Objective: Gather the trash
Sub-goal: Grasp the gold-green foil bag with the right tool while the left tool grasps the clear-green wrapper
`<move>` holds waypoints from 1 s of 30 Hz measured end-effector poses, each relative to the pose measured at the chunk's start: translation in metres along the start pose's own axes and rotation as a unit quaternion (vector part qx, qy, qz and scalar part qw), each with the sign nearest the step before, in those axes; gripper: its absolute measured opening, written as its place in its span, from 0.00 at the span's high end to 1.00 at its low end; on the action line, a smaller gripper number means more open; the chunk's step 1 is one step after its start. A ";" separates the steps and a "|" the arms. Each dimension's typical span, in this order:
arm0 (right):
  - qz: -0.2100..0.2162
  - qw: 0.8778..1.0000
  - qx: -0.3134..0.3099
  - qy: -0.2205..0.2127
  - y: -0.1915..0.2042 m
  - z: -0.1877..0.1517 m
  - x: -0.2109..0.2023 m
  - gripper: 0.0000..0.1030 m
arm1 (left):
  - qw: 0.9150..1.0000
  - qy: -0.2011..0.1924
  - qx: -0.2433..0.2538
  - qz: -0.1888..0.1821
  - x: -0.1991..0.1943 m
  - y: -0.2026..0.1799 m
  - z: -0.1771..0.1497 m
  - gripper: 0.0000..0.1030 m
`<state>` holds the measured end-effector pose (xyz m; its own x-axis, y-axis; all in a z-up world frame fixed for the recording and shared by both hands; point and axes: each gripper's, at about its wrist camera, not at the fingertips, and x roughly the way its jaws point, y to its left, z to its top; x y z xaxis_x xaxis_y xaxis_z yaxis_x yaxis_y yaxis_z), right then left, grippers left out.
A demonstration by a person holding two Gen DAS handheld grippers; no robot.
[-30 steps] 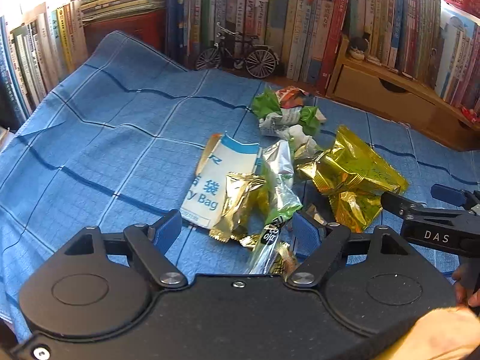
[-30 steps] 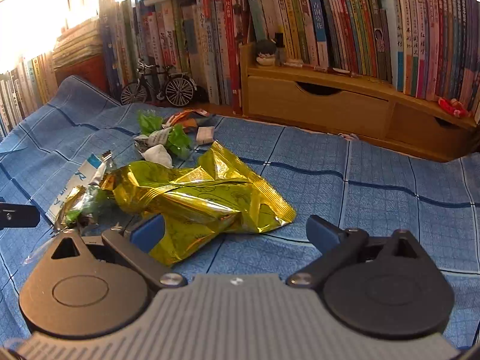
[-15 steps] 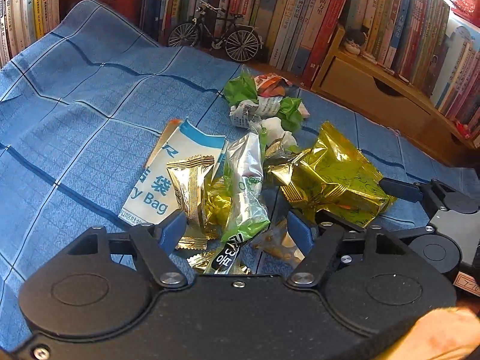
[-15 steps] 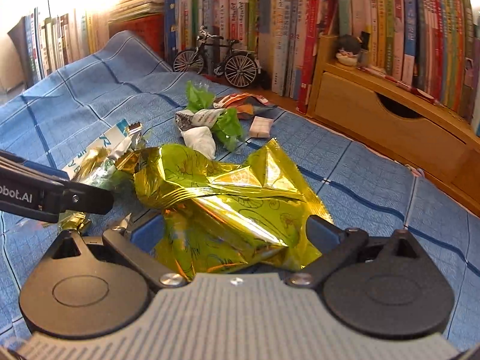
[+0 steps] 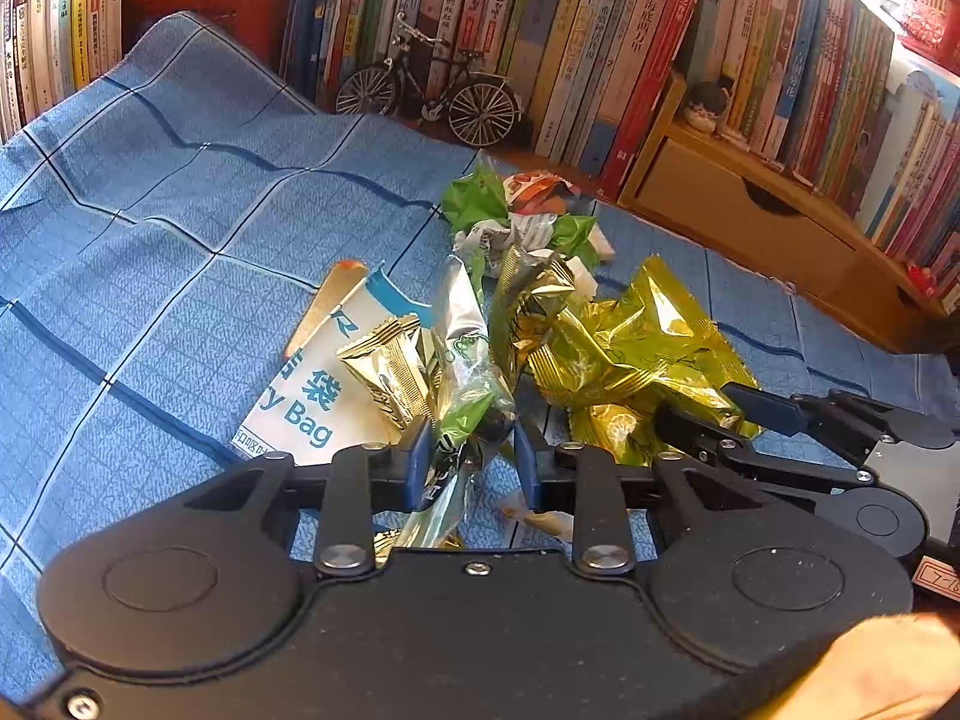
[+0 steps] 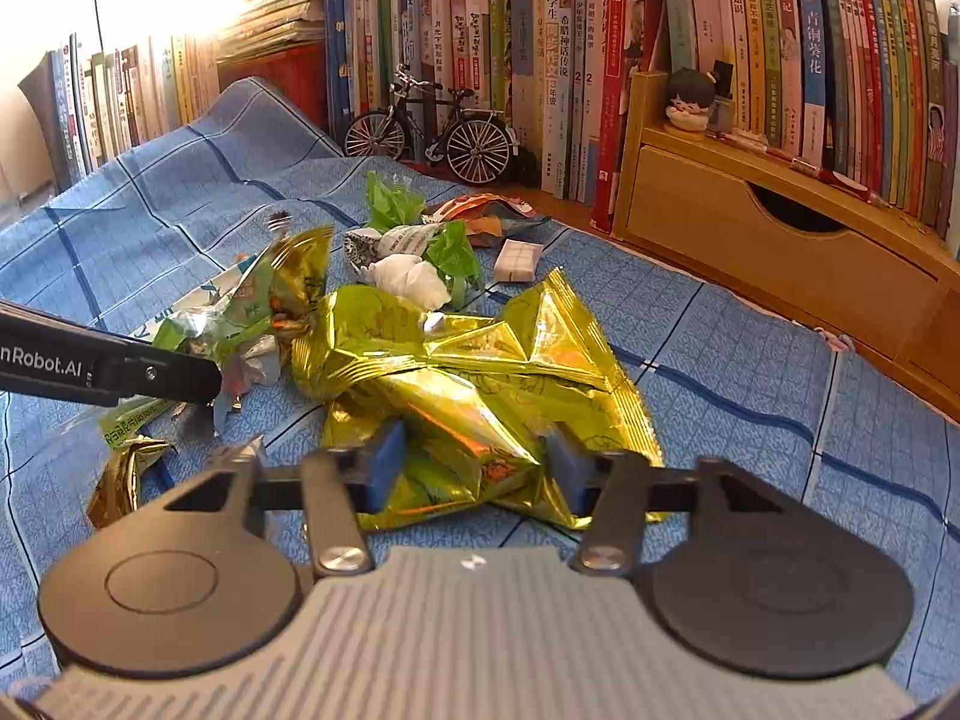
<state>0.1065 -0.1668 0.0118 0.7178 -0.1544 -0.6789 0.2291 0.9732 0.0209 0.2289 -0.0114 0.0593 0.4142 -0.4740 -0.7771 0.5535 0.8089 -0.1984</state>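
Observation:
A heap of wrappers lies on the blue checked cloth [image 5: 150, 240]. My left gripper [image 5: 474, 459] is closing its jaws on a silver-green wrapper [image 5: 462, 348], which bunches up between the pads beside a small gold wrapper [image 5: 384, 366] and a white-blue paper bag [image 5: 300, 414]. My right gripper [image 6: 474, 471] is closing on the near end of a large gold foil bag [image 6: 468, 372], crumpled between its pads. In the left wrist view the right gripper [image 5: 720, 414] sits on that gold bag [image 5: 630, 354]. Crumpled green wrappers [image 6: 396, 204] and a white tissue [image 6: 408, 279] lie behind.
A model bicycle [image 5: 426, 102] stands at the back against rows of books. A wooden drawer shelf [image 6: 780, 240] runs along the right. A small white box [image 6: 517, 258] lies past the heap. Bare cloth stretches to the left. A hand [image 5: 870, 672] shows at the lower right.
Both grippers' jaws have narrowed onto the trash. The silver-green wrapper and the gold bag are now squeezed and bunched up. Both grippers came lower and closer to the heap.

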 end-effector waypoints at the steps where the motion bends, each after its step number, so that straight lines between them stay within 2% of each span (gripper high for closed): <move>1: 0.000 1.000 0.000 -0.001 0.000 -0.001 -0.001 0.52 | 1.000 -0.002 0.002 0.001 -0.001 -0.001 -0.001 0.76; 3: 0.000 1.000 0.000 -0.006 0.000 -0.002 -0.004 0.59 | 1.000 -0.008 0.004 0.000 -0.005 -0.003 -0.002 0.77; 8: -0.003 1.000 0.004 -0.020 -0.001 -0.003 -0.013 0.69 | 1.000 -0.022 -0.007 -0.006 -0.013 0.000 -0.006 0.79; 20: 0.007 0.999 0.006 -0.049 0.002 0.002 -0.032 0.73 | 0.998 -0.048 -0.029 0.019 -0.041 0.008 -0.012 0.79; 30: 0.020 0.996 -0.028 -0.079 0.018 0.006 -0.050 0.74 | 0.995 -0.069 -0.050 0.049 -0.068 0.020 -0.027 0.79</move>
<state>0.0790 -0.1423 0.0508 0.8209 -0.1357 -0.5547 0.1648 0.9863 0.0025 0.1923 0.0469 0.0922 0.5619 -0.4298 -0.7068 0.4347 0.8804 -0.1898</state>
